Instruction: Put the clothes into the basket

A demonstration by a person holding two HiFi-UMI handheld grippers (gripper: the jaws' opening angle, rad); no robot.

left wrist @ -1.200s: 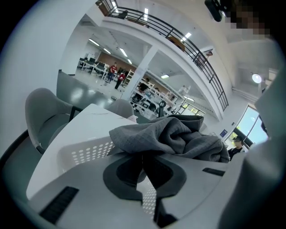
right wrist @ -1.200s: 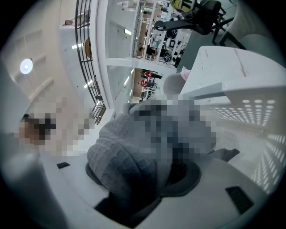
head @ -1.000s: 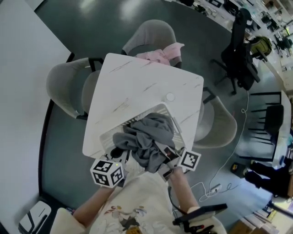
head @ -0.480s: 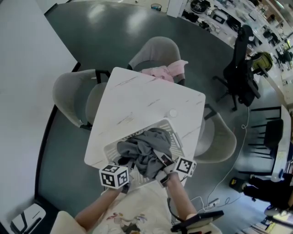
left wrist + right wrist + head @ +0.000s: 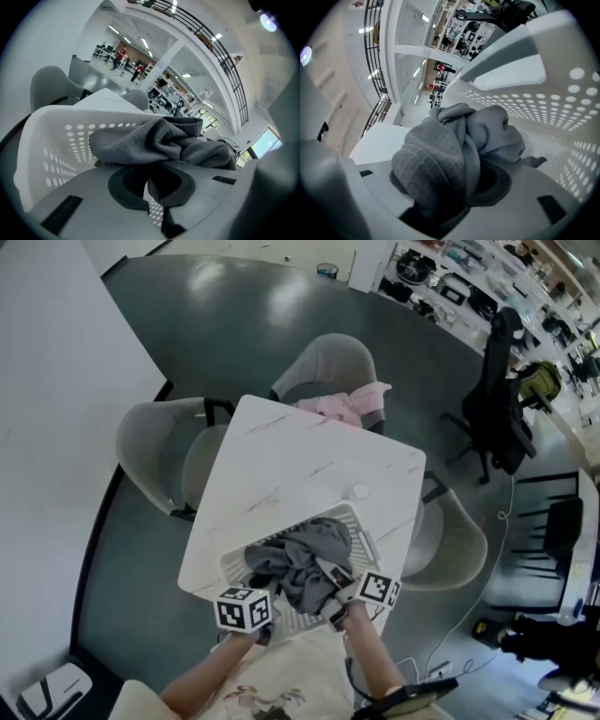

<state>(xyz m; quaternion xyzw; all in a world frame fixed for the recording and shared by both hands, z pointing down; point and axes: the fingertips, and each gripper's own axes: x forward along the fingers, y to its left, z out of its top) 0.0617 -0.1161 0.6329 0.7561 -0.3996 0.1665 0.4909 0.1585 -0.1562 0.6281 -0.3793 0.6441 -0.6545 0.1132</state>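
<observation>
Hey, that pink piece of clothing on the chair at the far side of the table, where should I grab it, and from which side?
On the pink garment, probably take the lighter flap at its right end, which sticks out past the bunched middle. Come from above on the chair side: the table edge hides its near part.

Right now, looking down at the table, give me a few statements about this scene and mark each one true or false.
1. The grey garment is inside the white basket. True.
2. The basket stands on the floor. False: it stands on the white table.
3. A pink garment lies on the chair at the table's far side. True.
4. The right gripper is empty. False: its jaws grip a fold of the grey garment.
</observation>
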